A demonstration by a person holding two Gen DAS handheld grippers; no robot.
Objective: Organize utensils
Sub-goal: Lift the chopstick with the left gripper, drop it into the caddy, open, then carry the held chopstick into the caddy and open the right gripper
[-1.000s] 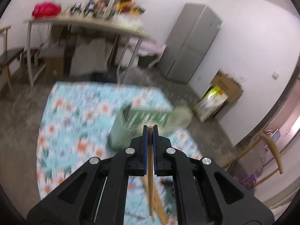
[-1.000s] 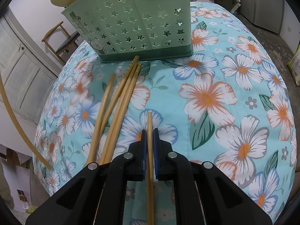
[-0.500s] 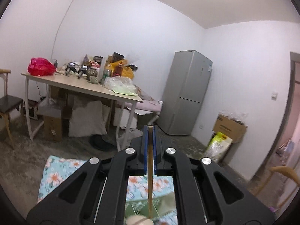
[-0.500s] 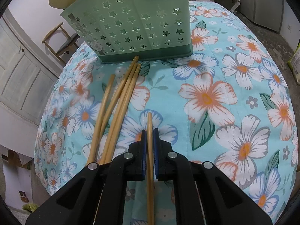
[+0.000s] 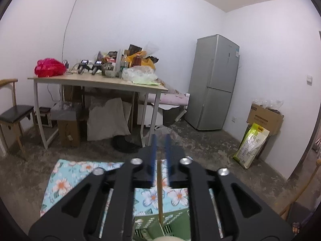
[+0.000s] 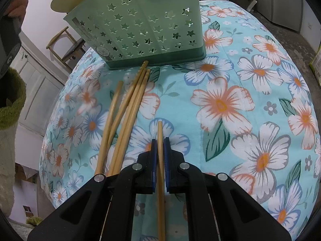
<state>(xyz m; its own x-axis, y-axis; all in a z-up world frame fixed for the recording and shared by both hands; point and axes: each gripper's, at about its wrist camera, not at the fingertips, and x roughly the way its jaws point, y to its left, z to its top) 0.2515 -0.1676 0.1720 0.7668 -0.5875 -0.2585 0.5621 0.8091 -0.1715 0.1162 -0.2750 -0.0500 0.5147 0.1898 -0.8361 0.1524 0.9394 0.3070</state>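
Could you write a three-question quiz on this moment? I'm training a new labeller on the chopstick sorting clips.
1. True or false: the right gripper is clamped on a chopstick.
2. How many loose chopsticks lie on the floral cloth to the left of the gripped one?
3. In the left wrist view, the chopstick between the left gripper's parted pads hangs over: A) the fridge, B) the green utensil holder, C) the chair.

Key
1. True.
2. Four.
3. B; the jaws have just been opening and the pads no longer press on it.
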